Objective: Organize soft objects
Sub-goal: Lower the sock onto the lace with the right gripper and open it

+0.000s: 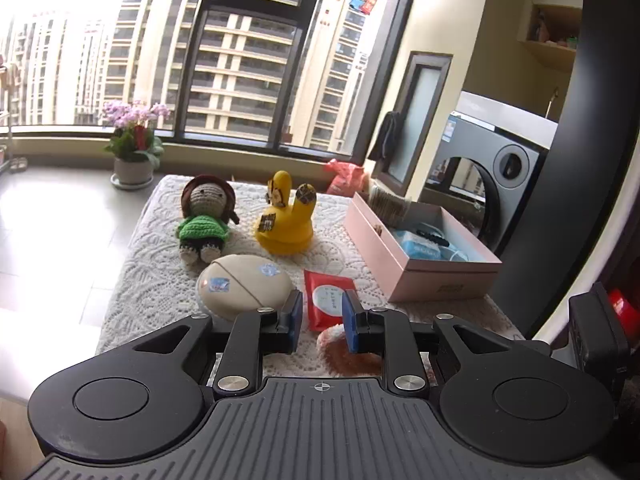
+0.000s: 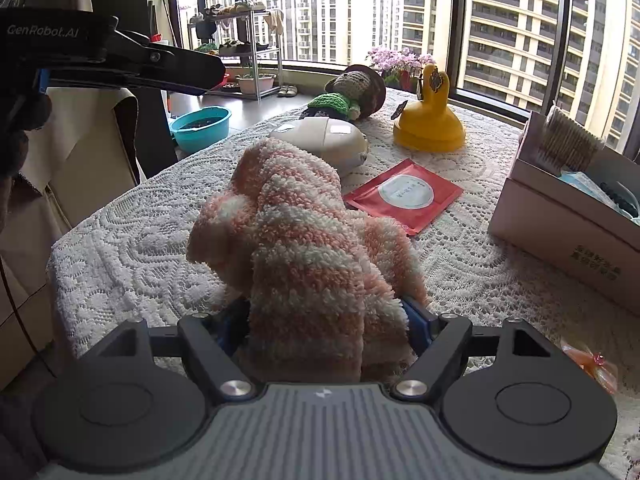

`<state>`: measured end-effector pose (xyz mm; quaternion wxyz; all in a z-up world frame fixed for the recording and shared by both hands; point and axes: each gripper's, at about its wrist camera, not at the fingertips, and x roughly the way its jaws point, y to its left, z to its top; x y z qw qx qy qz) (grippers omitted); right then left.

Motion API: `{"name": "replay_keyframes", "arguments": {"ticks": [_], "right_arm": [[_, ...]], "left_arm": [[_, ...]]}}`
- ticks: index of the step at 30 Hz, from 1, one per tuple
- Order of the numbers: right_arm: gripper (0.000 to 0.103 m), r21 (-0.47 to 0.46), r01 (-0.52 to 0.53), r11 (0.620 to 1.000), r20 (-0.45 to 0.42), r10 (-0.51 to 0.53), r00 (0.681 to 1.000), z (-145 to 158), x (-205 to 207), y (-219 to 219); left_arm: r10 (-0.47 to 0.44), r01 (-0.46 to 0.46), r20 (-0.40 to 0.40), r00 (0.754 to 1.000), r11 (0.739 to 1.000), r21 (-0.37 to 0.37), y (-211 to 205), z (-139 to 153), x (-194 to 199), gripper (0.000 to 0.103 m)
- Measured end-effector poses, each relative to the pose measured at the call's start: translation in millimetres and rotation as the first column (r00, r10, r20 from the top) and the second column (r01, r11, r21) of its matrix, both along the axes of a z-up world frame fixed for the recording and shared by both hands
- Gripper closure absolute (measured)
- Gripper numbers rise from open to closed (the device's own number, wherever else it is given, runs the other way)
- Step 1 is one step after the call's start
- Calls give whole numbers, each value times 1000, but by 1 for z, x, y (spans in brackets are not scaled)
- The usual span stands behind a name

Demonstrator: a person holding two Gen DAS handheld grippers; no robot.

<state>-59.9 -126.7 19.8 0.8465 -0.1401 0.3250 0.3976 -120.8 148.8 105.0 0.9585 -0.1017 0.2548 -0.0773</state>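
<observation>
Judging by the layout, sorting has barely begun; the right gripper [image 2: 326, 320] has its jaws closed on a fluffy pink-and-white sock [image 2: 304, 240], lifted just above the lace tablecloth [image 2: 132, 240]; the left gripper [image 1: 320, 320] hangs part open and empty; the pink box [image 2: 560, 220] at 2 o'clock holds only masks; crochet doll [image 1: 202, 220] and cream pouch [image 1: 244, 288], at 11 o'clock, remain unsorted.

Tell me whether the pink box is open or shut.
Open. The pink box has no lid on; its inside shows from above, with a blue packet lying in it.
</observation>
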Motion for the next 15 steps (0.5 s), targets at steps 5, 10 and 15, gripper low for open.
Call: {"name": "replay_keyframes", "arguments": {"ticks": [5,10,15], "right_arm": [[21,9,2,1000,27,-2,1000,7,-7,-15],[17,64,58,996,41,-61,997,18,-9,-56],[17,104,133,986,16,-135,991,23,-5,-81]], "left_arm": [[-94,90,-24,995,989,-118,-21,-8,8,79],[-97,103,-199,975,994,19,-61,-65,34,79],[-116,119,-167,979,993,8,-62,-69,31,78]]}}
